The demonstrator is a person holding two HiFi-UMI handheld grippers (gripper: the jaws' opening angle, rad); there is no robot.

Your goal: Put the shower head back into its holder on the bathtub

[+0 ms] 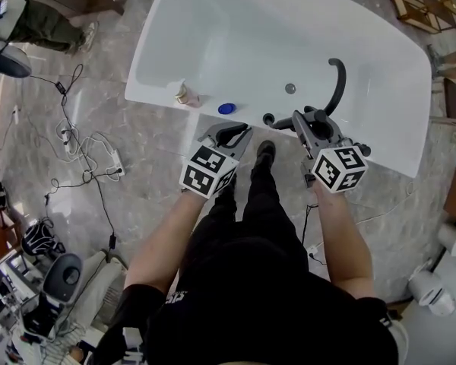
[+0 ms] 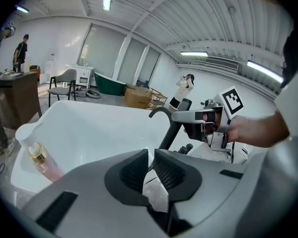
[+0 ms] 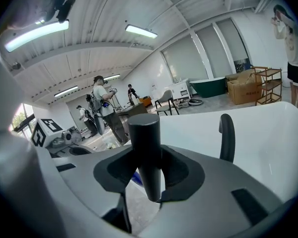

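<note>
My right gripper (image 3: 148, 157) is shut on the black cylindrical shower head (image 3: 145, 143), which stands upright between its jaws. In the head view that gripper (image 1: 300, 122) hovers over the near rim of the white bathtub (image 1: 410, 128), close to a small black round fitting (image 1: 268, 118) on the rim. The curved black spout (image 1: 337, 82) rises just beyond it. My left gripper (image 1: 239, 131) hangs left of the right one, by the same rim. In the left gripper view its jaws (image 2: 151, 155) stand almost together with only a thin slit and nothing between them.
A pink bottle with a gold cap (image 1: 186, 95) and a blue round object (image 1: 226, 108) sit on the tub's near rim. The drain (image 1: 289, 88) lies in the tub floor. Cables and a power strip (image 1: 114, 162) trail over the marble floor at left. Other people stand farther off.
</note>
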